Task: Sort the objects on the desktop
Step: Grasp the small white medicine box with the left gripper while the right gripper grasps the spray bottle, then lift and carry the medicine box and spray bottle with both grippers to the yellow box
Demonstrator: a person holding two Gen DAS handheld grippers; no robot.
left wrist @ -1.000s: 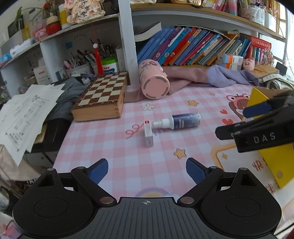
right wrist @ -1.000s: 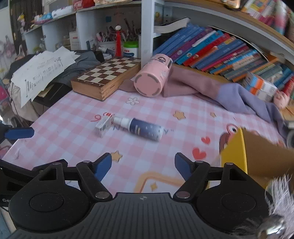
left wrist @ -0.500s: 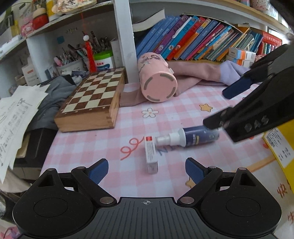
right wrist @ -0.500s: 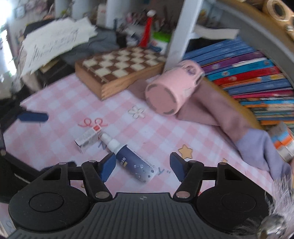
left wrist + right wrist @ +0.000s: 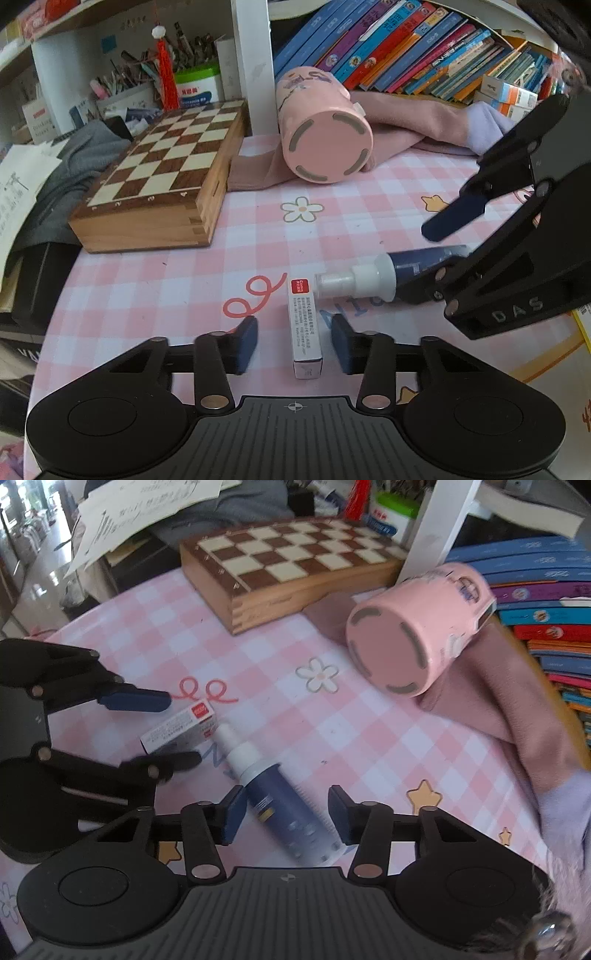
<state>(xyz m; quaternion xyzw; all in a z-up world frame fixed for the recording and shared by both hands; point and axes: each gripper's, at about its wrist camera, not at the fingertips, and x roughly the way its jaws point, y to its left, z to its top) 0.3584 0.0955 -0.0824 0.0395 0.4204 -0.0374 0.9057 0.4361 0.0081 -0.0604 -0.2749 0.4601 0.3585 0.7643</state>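
Presently, the left gripper is straddling the small white cardboard box, jaws open, gripping nothing. The right gripper is likewise bracketing the dark blue spray bottle, lying just right of the box. Both are still lying unsorted on the pink checked tablecloth; sorting is apparently just beginning.

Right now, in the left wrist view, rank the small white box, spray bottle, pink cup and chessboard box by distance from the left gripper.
1. Small white box, between the left gripper's fingers.
2. Spray bottle, ahead right.
3. Chessboard box, ahead left.
4. Pink cup, on its side, farther back.
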